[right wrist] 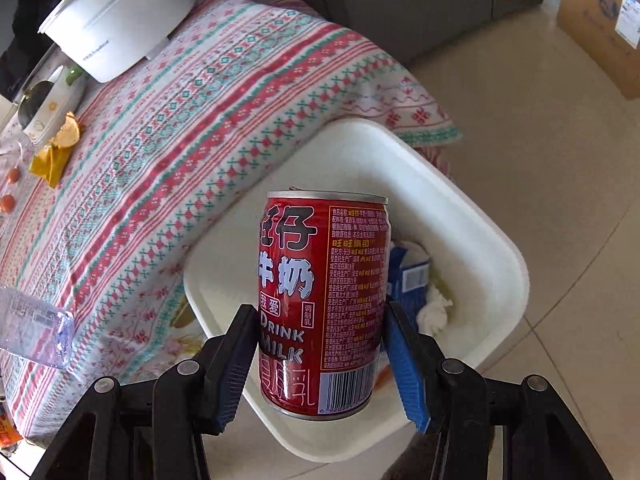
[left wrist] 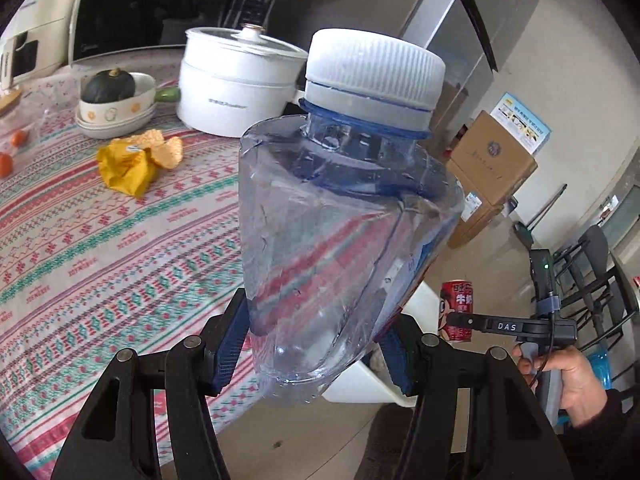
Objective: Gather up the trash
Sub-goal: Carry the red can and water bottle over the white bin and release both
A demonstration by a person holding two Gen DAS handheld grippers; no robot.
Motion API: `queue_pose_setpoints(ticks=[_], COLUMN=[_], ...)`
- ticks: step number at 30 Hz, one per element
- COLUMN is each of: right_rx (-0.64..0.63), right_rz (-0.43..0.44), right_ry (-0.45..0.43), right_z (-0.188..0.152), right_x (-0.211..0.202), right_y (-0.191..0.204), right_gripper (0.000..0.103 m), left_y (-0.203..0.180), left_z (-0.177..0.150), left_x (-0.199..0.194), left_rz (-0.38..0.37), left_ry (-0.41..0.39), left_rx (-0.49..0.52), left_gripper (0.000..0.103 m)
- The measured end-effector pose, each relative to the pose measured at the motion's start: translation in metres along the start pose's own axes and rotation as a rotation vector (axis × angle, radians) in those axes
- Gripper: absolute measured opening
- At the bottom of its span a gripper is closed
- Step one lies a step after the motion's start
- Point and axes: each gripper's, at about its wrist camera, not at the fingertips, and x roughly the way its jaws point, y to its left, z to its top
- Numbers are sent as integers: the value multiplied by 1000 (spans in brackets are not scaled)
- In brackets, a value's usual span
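My left gripper [left wrist: 316,344] is shut on a clear plastic bottle [left wrist: 340,220] with a white cap, held in the air beside the table's edge. My right gripper [right wrist: 320,344] is shut on a red milk can [right wrist: 324,300] and holds it upright above a white bin [right wrist: 496,240] on the floor. The bin holds a blue carton [right wrist: 412,280] and crumpled white paper. The can [left wrist: 456,304] and the right gripper [left wrist: 460,318] also show in the left wrist view. A yellow wrapper [left wrist: 128,168] and orange peel [left wrist: 166,148] lie on the table.
The table has a striped patterned cloth [left wrist: 100,248]. On it stand a white lidded pot [left wrist: 236,80], a bowl with a dark squash [left wrist: 110,96] and small orange fruits [left wrist: 6,162]. Cardboard boxes [left wrist: 492,164] and a chair [left wrist: 592,276] stand on the tiled floor.
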Motion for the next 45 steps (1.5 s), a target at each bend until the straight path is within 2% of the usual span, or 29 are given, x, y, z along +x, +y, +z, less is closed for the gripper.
queue_pose_setpoints(ticks=[6, 10, 15, 21, 28, 31, 33, 36, 40, 45], right_rx=[51, 68, 84, 91, 87, 93, 98, 99, 88, 73], right_rz=[0, -13, -30, -32, -41, -46, -46, -47, -47, -47], right_ry=[-2, 4, 14, 20, 28, 32, 36, 38, 39, 41], right_z=[-2, -5, -8, -8, -9, -9, -8, -7, -5, -3], right_x=[-4, -5, -4, -2, 0, 2, 3, 4, 5, 8], right_y=[-24, -37, -51, -53, -53, -53, -53, -52, -46, -37], right_gripper=[56, 56, 56, 56, 56, 56, 56, 56, 56, 56], left_y=[-55, -76, -88, -80, -74, -72, -67, -62, -56, -46], left_z=[-6, -11, -19, -25, -25, -24, -23, -22, -19, -18], left_x=[58, 92, 123, 144, 147, 147, 146, 134, 117, 91], left_rz=[-86, -113, -96, -63, -38, 1, 19, 73, 104, 137], left_ry=[23, 25, 33, 61, 73, 108, 154, 147, 138, 130], left_rx=[53, 85, 120, 129, 137, 151, 150, 171, 214, 219], left_gripper=[63, 63, 63, 63, 64, 65, 73, 86, 88, 88])
